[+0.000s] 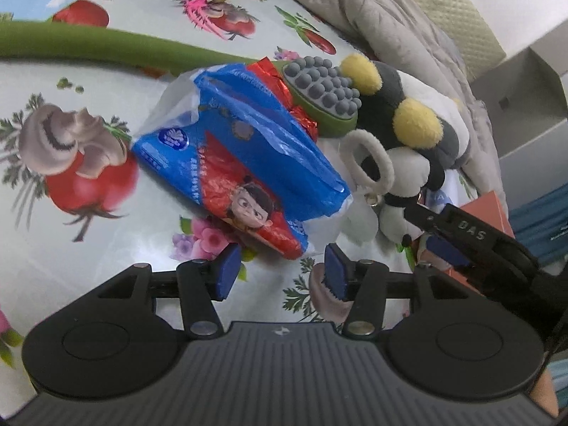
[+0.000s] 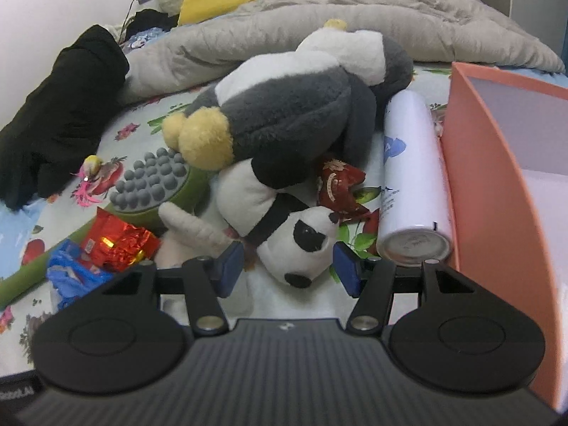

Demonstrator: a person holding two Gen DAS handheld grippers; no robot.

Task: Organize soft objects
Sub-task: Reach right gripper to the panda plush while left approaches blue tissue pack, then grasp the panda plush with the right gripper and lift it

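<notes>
The plush penguin (image 2: 284,106) lies sprawled on the bed's printed sheet (image 1: 106,266), grey body up and its white head (image 2: 305,245) with black eye patches turned toward the right gripper (image 2: 289,269). That head sits between the blue fingers (image 2: 229,269), which stand apart with a gap on both sides and touch nothing.

Crowding the toy: a green massage hammer (image 2: 156,184) with grey rubber knobs lies against its yellow feet, and crumpled red foil wrappers (image 2: 120,241) lie just beside that. Another red wrapper (image 2: 339,184) is tucked under the body. On the far side a white spray can (image 2: 411,177) lies on its side, touching an orange box (image 2: 497,177). A grey quilt (image 2: 355,17) is heaped behind, with a black garment (image 2: 64,106) near it.

The left gripper (image 1: 280,271) hovers over a blue and red tissue pack (image 1: 245,159), whose near corner lies between its open fingers (image 1: 227,273), apparently untouched. The pack shows a cartoon child's face and a round logo too blurred to read. A white hair loop (image 1: 369,156) lies by the penguin. The right gripper's arm reads "DAS" in the left wrist view.
</notes>
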